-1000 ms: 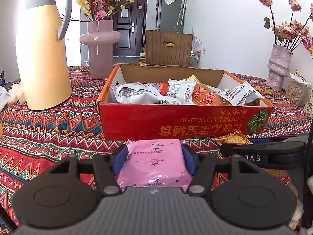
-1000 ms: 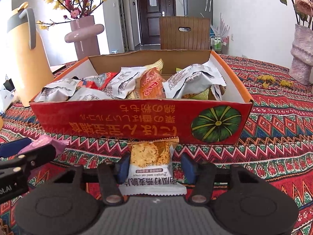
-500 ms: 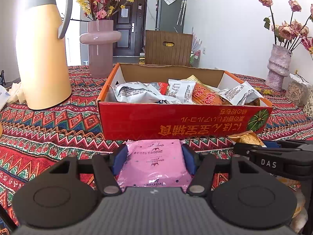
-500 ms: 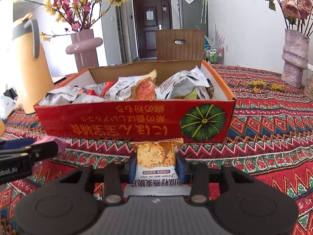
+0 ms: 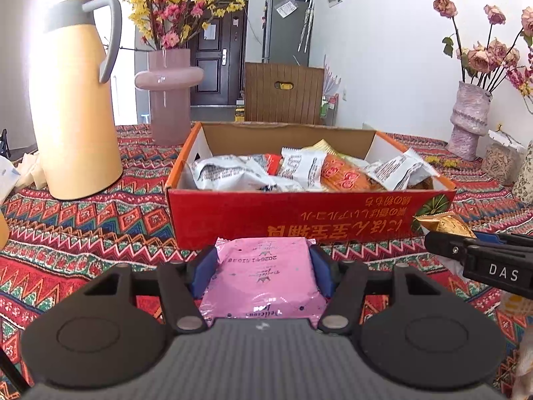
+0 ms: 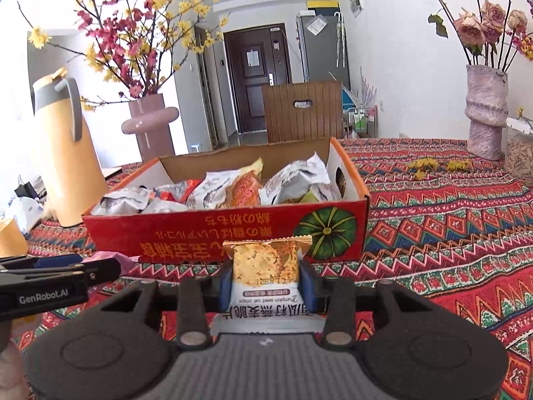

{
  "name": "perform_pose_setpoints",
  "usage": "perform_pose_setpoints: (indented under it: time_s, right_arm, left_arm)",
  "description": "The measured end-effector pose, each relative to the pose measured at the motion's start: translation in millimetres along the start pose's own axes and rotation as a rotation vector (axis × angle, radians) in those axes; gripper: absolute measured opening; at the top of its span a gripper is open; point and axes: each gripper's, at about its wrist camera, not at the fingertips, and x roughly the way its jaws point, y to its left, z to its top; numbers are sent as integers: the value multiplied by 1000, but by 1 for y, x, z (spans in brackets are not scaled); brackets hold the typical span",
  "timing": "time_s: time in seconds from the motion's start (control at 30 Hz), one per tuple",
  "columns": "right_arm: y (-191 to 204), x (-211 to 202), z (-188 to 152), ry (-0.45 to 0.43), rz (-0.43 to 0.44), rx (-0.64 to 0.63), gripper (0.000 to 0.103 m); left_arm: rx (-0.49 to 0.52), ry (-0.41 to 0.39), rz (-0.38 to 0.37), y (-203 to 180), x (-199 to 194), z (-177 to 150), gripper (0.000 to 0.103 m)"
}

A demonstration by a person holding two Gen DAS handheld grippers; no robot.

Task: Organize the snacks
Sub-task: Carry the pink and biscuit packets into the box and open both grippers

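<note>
A: Left wrist view. The left tool (image 5: 263,268) is clenched on a pink snack packet (image 5: 261,281); both blue pads (image 5: 203,270) press its sides. The packet sits in front of the near wall of the red snack box (image 5: 299,221), below its rim and outside it.

B: Box contents?

A: Several wrapped snacks lie inside: white-and-grey packets (image 5: 233,175) and an orange packet (image 5: 344,178). The box stands on the surface, which is covered by a patterned red tablecloth (image 5: 83,230). A yellow thermos jug (image 5: 75,100) stands to the left of the box, with a pink vase of blossom branches (image 5: 170,96) behind it. The right tool enters at the right edge, carrying a gold-edged packet just in front of the box's right corner.

B: Right wrist view?

A: The right tool (image 6: 266,278) grasps a pumpkin seed oat crisp packet (image 6: 266,273), upright between the blue pads (image 6: 308,281). Its jaws have just been closing, with the packet between them; both pads now press its sides. The packet's crimped top edge overlaps the box's near wall (image 6: 200,236) beside the printed green pumpkin, below the rim and outside the box.

B: Anything else?

A: The left tool shows at the left edge with a strip of pink packet beside it. A textured grey-pink vase of dried roses (image 6: 486,113) stands on the far right of the surface, well apart from the box.
</note>
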Motion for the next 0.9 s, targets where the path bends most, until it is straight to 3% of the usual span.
perform_pose_setpoints:
  time_s: [0.27,0.5,0.9]
  right_arm:
    - [4,-8,23,-75,8,-23,39]
    - [10,-5,47,-131,19,-49,39]
    - [20,24,90,-191,-2,-85,39]
  left_arm:
    - [15,-101,-1,-7,-26,28,61]
    - [38,-168,28,-15,-26,58,62]
    - [-16,-160,84,-14,19,100,62]
